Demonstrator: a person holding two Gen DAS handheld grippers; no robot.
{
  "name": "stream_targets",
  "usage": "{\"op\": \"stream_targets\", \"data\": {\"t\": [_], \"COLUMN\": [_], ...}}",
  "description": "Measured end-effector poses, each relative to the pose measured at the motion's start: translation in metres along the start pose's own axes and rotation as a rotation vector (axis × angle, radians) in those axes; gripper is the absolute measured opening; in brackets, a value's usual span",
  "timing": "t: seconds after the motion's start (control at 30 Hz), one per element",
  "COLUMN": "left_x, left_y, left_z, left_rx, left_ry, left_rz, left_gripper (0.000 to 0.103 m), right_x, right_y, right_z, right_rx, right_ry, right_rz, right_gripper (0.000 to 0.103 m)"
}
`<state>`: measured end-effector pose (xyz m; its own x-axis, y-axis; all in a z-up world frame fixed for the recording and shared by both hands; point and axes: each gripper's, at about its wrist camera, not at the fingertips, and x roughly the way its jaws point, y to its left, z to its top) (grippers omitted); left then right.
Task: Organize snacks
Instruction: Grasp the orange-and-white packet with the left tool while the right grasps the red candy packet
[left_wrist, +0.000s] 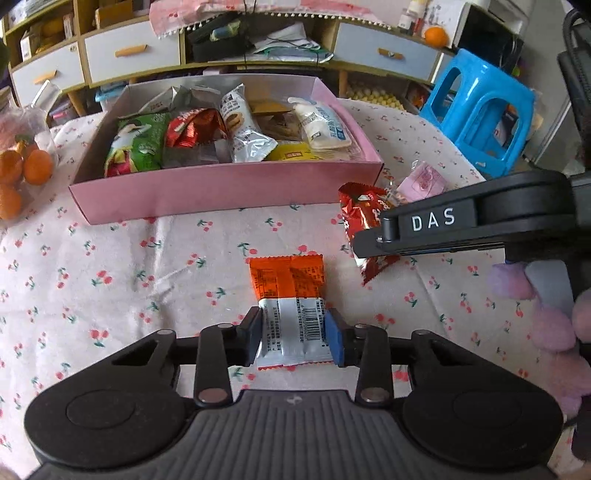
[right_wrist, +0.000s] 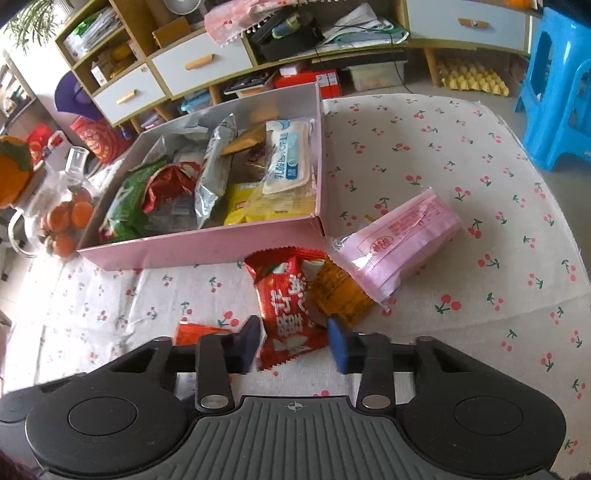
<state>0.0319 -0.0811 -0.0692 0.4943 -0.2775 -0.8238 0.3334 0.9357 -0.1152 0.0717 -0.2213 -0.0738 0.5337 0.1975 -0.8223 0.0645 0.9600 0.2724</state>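
Snacks — an orange-and-white foil packet (left_wrist: 290, 310) lies on the cherry-print tablecloth (left_wrist: 110, 280), clamped at its white end by the left gripper (left_wrist: 297, 338). A red crinkled foil packet (right_wrist: 286, 310) lies beside it, bracketed by the right gripper (right_wrist: 295, 341); contact on both pads cannot be told. Pick-up is judged in hand. Next, a lift and carry to the pink cardboard box (left_wrist: 221, 190), already well filled, is called for.

- Left wrist view looks steeply down, close over the cherry-print tablecloth (left_wrist: 110, 258), facing the open pink cardboard box (left_wrist: 221, 192).
- Right wrist view, equally close and steep, shares that box (right_wrist: 207, 247) and cloth (right_wrist: 443, 155).
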Motion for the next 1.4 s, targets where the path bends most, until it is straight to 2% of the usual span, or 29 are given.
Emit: {"op": "stream_targets", "data": {"t": [0.07, 0.1, 0.17, 0.37, 0.5, 0.63, 0.67, 0.77, 0.8, 0.87, 0.97, 1.1, 1.27, 1.4], "left_x": [-0.003, -0.005, -0.009, -0.021, -0.024, -0.026, -0.026, -0.024, -0.023, -0.021, -0.018, -0.013, -0.012, -0.014], "left_y": [0.004, 0.006, 0.012, 0.030, 0.041, 0.057, 0.061, 0.070, 0.072, 0.076, 0.081, 0.079, 0.075, 0.078], "left_z": [0.000, 0.000, 0.002, 0.001, 0.002, 0.001, 0.001, 0.000, -0.001, -0.003, -0.005, -0.009, -0.011, -0.013], "left_rx": [0.016, 0.024, 0.038, 0.064, 0.073, 0.061, 0.053, 0.034, 0.022, -0.003, -0.029, -0.018, 0.031, 0.018], "left_ry": [-0.004, -0.009, -0.020, -0.036, -0.030, -0.028, -0.031, -0.032, -0.031, -0.027, -0.041, -0.063, -0.094, -0.110], "left_rz": [0.012, 0.018, 0.028, 0.054, 0.074, 0.094, 0.098, 0.100, 0.100, 0.087, 0.077, 0.075, 0.121, 0.121], "left_gripper": [0.033, 0.033, 0.033, 0.033, 0.033, 0.033, 0.033, 0.039, 0.041, 0.055, 0.061, 0.058, 0.043, 0.040], "right_x": [-0.002, -0.003, -0.006, -0.010, -0.013, -0.019, -0.020, -0.022, -0.022, -0.022, -0.016, -0.008, 0.001, 0.004], "right_y": [0.001, 0.002, 0.005, 0.018, 0.025, 0.034, 0.035, 0.038, 0.040, 0.045, 0.052, 0.059, 0.057, 0.055], "right_z": [0.000, 0.000, 0.001, -0.002, -0.007, -0.012, -0.012, -0.013, -0.014, -0.016, -0.019, -0.026, -0.030, -0.032], "right_rx": [-0.001, -0.006, -0.013, -0.021, -0.023, -0.043, -0.046, -0.055, -0.069, -0.118, -0.209, -0.309, -0.332, -0.333], "right_ry": [-0.011, -0.016, -0.017, 0.083, 0.135, 0.118, 0.109, 0.093, 0.082, 0.053, 0.020, -0.008, -0.001, 0.000], "right_rz": [0.001, 0.004, 0.015, 0.015, 0.056, 0.079, 0.081, 0.069, 0.061, 0.051, 0.027, 0.006, -0.004, -0.016], "right_gripper": [0.034, 0.029, 0.029, 0.028, 0.027, 0.030, 0.032, 0.059, 0.061, 0.061, 0.061, 0.061, 0.060, 0.050]}}
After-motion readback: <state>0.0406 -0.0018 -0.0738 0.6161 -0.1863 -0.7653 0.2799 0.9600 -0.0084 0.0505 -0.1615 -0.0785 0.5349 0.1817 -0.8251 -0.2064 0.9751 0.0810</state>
